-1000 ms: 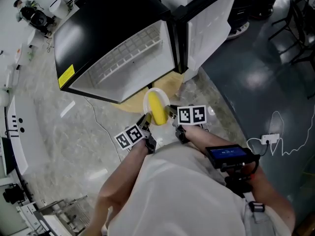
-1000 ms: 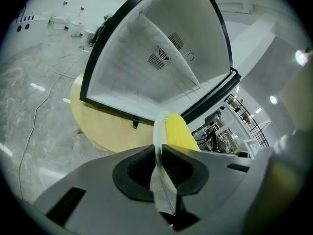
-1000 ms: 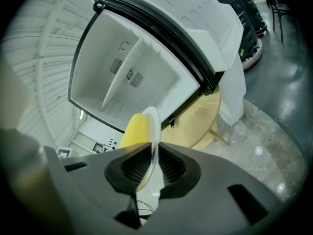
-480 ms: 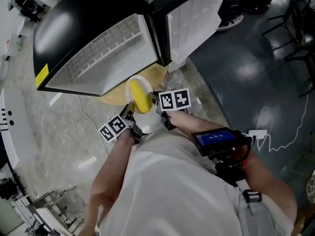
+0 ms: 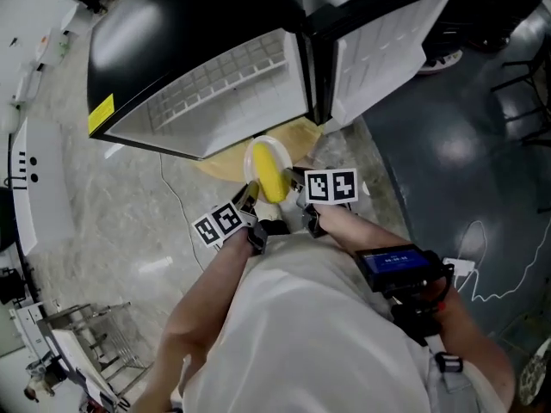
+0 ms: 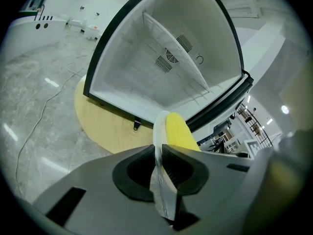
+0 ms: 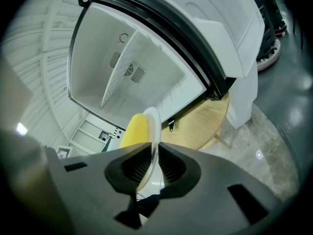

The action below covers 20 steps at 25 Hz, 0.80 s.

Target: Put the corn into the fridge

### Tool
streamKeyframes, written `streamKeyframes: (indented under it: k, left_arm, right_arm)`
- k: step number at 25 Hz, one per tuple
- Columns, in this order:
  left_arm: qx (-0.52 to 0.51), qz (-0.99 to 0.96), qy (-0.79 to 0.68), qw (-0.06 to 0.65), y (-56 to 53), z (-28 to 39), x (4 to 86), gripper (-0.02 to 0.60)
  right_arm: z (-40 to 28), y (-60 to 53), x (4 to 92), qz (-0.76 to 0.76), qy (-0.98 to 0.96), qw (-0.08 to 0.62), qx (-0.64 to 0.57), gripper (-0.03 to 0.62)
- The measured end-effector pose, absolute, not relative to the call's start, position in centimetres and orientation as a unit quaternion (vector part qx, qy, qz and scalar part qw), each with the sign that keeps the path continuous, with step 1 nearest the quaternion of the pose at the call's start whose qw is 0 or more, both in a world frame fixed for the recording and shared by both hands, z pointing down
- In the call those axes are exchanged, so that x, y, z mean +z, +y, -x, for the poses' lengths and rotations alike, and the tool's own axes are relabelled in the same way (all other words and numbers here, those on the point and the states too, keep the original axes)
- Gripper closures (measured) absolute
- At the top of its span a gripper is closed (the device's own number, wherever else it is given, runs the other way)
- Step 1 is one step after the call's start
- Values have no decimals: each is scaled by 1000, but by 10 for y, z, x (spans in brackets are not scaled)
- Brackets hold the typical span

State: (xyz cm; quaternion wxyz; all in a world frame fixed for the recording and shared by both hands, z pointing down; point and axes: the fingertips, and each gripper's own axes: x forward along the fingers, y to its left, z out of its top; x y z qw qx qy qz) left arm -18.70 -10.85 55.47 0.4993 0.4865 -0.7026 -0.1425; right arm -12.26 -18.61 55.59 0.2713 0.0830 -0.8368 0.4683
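Item one: the left tool [image 6: 157,153]. We find its jaws closed on the rim of a white plate [image 6: 157,125], which stands on edge between the dark pads.

Item two: the right tool [image 7: 152,153]. We find it likewise clamped on the opposite rim of the same plate, so the plate hangs between the two tools.

Item three: the corn [image 5: 270,180], one yellow cob. We place it lying on the plate, held in the air just in front of the open fridge [image 5: 176,46] and outside it, above the edge of a round wooden stand [image 5: 225,166] on which the fridge rests.

Item four: the fridge itself, black outside with a yellow label [image 5: 101,114] on its side and white within. We note a wire shelf [image 6: 182,58] across the bare interior and vent grilles on the back wall.

Item five: the door [image 5: 387,37], white-lined and swung wide on the person's right.

Item six: the floor [image 5: 112,222], pale and marbled, with a thin cable [image 5: 172,206] trailing across it.

Item seven: a small device [image 5: 393,261] with a lit screen, strapped to the person's right forearm.
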Motion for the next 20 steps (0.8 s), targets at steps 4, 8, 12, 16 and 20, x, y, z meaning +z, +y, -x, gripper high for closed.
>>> streamKeyframes:
  k: [4, 8, 12, 16, 20]
  left_arm:
    - [-129, -486, -700, 506, -104, 195, 558, 537]
    - [-130, -485, -699, 509, -110, 206, 562, 537]
    - [-136, -483, -694, 517, -116, 220, 568, 537]
    - [-122, -488, -695, 513, -127, 241, 570, 537]
    - [-108, -490, -697, 512, -136, 259, 578, 537]
  right_arm:
    - [126, -181, 560, -87, -832, 268, 479, 549]
    - [138, -187, 564, -91, -830, 269, 480, 549]
    - [151, -193, 566, -94, -828, 275, 479, 549]
    - [171, -203, 570, -97, -825, 279, 481, 549]
    - [189, -212, 580, -109, -819, 287, 484, 549]
